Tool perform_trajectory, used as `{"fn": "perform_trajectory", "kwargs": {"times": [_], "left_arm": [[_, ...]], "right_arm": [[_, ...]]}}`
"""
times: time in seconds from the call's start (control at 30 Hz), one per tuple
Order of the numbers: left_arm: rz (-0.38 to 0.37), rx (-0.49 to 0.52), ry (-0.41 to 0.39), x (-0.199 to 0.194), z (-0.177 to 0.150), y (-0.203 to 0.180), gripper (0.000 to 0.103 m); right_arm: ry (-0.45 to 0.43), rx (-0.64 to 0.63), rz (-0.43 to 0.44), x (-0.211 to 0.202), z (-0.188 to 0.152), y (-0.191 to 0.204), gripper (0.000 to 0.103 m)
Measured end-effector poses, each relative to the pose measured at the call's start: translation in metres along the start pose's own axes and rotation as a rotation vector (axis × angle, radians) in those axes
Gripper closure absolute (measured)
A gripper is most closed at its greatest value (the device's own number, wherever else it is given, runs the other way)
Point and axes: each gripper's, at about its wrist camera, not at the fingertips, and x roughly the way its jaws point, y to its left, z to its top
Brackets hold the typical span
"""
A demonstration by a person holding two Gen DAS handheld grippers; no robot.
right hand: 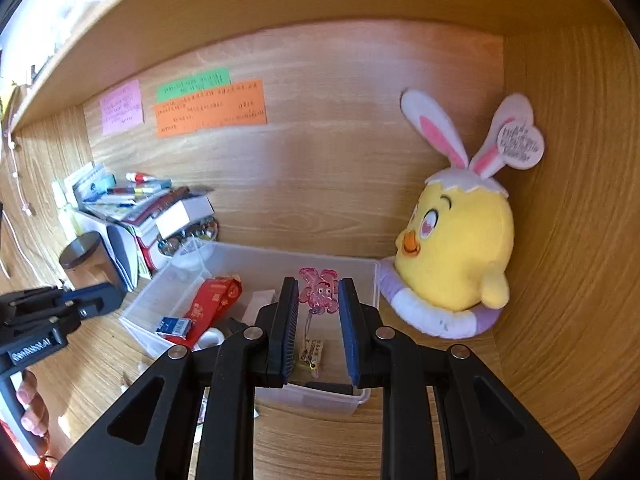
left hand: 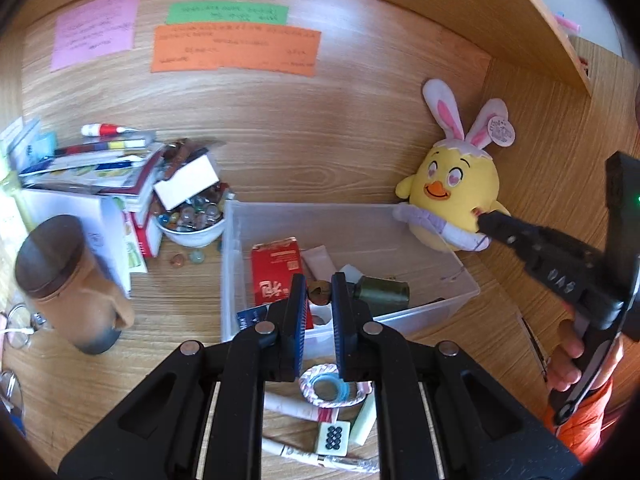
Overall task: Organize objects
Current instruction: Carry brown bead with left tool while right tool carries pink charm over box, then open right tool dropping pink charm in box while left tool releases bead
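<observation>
My left gripper [left hand: 319,290] hangs over the clear plastic bin [left hand: 448,300], shut on a small brown object [left hand: 318,298] that I cannot identify. My right gripper [right hand: 319,292] is shut on a pink translucent charm [right hand: 318,286], whose strap and small tag [right hand: 313,350] dangle over the bin [right hand: 256,264]. In the left wrist view the right gripper [left hand: 484,220] reaches in from the right, its tip in front of the plush chick [left hand: 452,192]. The bin holds a red packet [left hand: 276,272], a dark green roll [left hand: 384,292] and a white tube [left hand: 320,264].
The plush chick [right hand: 460,248] leans in the back right corner. Left of the bin are a bowl of marbles [left hand: 192,220], stacked books [left hand: 88,168] and a brown-lidded jar [left hand: 60,280]. In front lie a ring with blue bands [left hand: 326,386], a mahjong tile [left hand: 332,436] and pens.
</observation>
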Motion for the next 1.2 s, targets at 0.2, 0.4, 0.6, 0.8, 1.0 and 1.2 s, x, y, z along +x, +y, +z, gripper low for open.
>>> {"fn": "perform_trajectory", "kwargs": {"times": [0.2,0.4,0.6,0.8,1.0,1.2], "left_arm": [[0.004,0.016,0.066,0.029,-0.003,-0.005,0.092],[-0.040,0.012,0.119,0.047,-0.003,-0.007,0.092],[-0.060,-0.011,0.163,0.064,-0.002,-0.004,0.092],[-0.075,-0.034,0.185,0.073,-0.007,-0.005,0.092],[-0.075,-0.037,0.196,0.075,-0.007,-0.006,0.092],[-0.043,0.002,0.158,0.058,-0.006,-0.013,0.078]], "right_arm": [[0.102,0.013,-0.012,0.036,-0.016,-0.006,0.085],[0.159,0.003,0.004,0.053,-0.029,-0.006,0.085],[0.194,-0.013,0.020,0.066,-0.037,-0.002,0.085],[0.207,0.006,0.028,0.073,-0.038,-0.004,0.085],[0.218,0.000,0.033,0.075,-0.039,-0.002,0.084],[0.218,-0.002,0.044,0.069,-0.037,-0.001,0.069]]}}
